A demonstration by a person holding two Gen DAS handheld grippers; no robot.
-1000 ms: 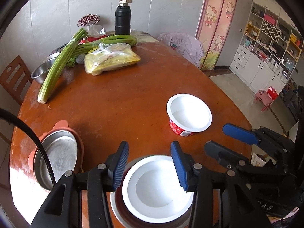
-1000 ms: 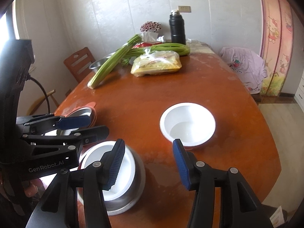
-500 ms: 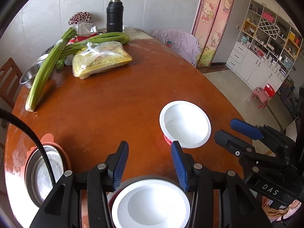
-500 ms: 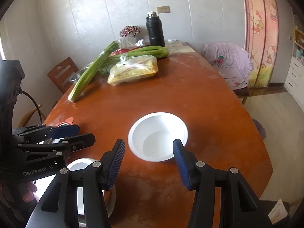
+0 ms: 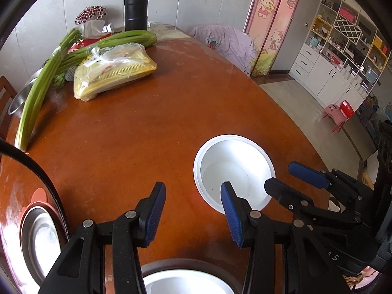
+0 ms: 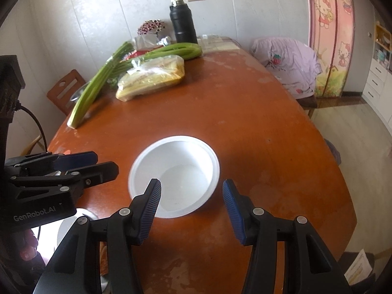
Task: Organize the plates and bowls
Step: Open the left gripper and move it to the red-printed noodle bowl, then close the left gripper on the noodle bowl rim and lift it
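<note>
A white bowl stands alone on the round brown table; it also shows in the right wrist view. My right gripper is open and empty, just short of that bowl, its jaws wider than the near rim. My left gripper is open and empty, left of the bowl. Below it a second white bowl sits inside a steel bowl at the near edge. A steel plate lies on an orange mat at the left.
At the far end lie celery stalks, a yellow plastic bag, a black thermos and a steel basin. A wooden chair stands left of the table, a cloth-covered chair right.
Both grippers moved forward and away from the stacked bowls. The stacked white bowl slid to the bottom edge of the left view. The lone white bowl now sits close before the right gripper.
</note>
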